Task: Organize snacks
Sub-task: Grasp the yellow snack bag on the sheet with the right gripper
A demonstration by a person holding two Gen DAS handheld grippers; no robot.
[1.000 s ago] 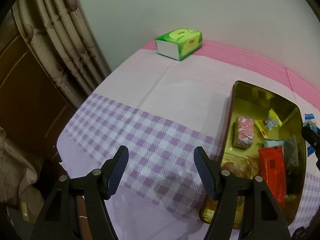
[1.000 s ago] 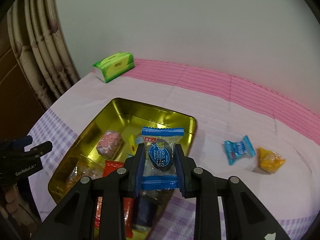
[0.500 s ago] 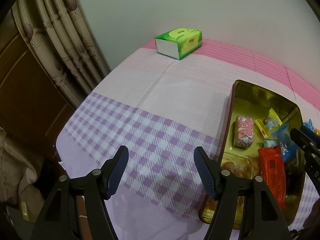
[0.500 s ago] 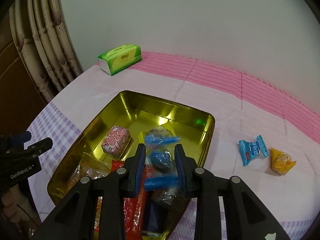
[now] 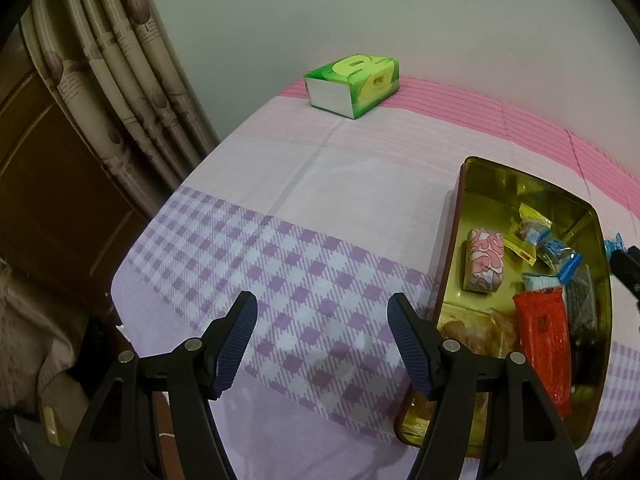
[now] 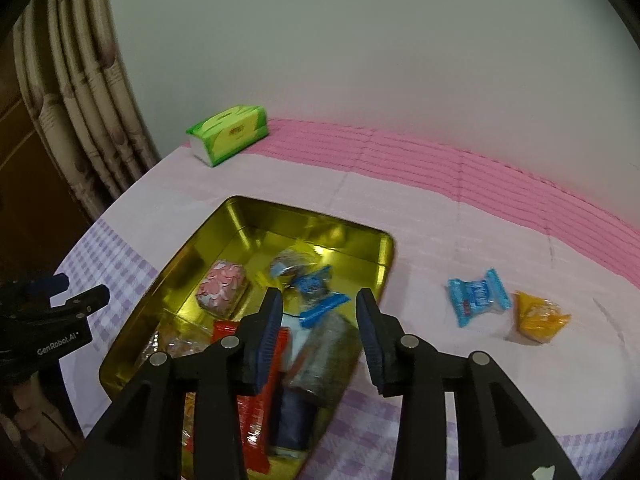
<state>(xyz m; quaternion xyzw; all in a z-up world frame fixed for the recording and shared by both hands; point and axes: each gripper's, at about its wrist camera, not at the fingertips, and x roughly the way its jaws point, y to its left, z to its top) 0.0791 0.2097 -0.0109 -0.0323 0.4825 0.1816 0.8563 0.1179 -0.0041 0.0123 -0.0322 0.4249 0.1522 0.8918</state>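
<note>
A gold tin [image 6: 280,222] lies on the cloth and holds several wrapped snacks, among them a pink one [image 6: 222,290] and a red one [image 5: 544,340]. My right gripper [image 6: 319,304] hovers over the tin's near half, its jaws opening. Free of the pads, a blue-wrapped snack [image 6: 316,294] lies in the tin just beyond the fingertips; the left wrist view shows it too [image 5: 558,254]. To the left of the tin [image 5: 450,236], my left gripper [image 5: 322,312] stands open and empty above the purple checked cloth.
A blue packet [image 6: 478,298] and an orange packet [image 6: 538,318] lie on the cloth right of the tin. A green tissue box [image 5: 354,80] stands at the far edge by the wall. Curtains [image 5: 120,80] hang left of the table's edge.
My right gripper carried the blue-wrapped snack over the tin, then its jaws parted and the snack dropped in among the others. The left gripper has not moved.
</note>
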